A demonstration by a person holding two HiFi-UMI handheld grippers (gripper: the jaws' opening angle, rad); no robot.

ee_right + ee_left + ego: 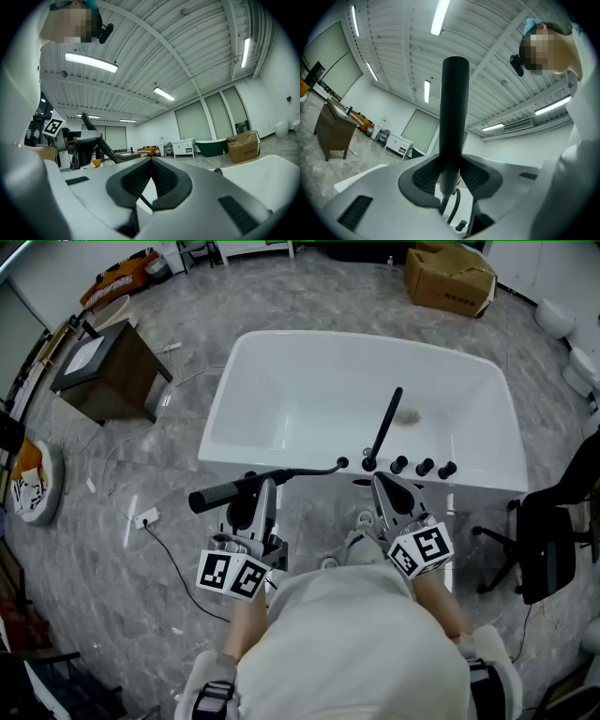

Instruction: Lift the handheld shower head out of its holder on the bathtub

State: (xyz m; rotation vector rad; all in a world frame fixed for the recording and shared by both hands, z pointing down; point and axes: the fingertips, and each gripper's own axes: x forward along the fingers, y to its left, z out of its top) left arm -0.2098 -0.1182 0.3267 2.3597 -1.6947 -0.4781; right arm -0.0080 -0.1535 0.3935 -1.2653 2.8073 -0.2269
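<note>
The black handheld shower head (220, 493) lies crosswise in front of the white bathtub (281, 409), off the tub's rim, and my left gripper (265, 491) is shut on it. In the left gripper view the black wand (454, 117) stands upright between the two pads, with its hose (453, 208) hanging below. The thin hose end runs to a small black fitting (342, 463) on the tub deck. My right gripper (382, 486) is shut with nothing in it, just before the tub's near edge. From the right gripper view the shower head (96, 140) shows at the left.
A black faucet spout (384, 427) and three black knobs (424, 467) stand on the tub deck. A brown cabinet (108, 371) is at the left, a cardboard box (450, 277) behind the tub, a black chair (553, 540) at the right. A cable (173, 563) crosses the floor.
</note>
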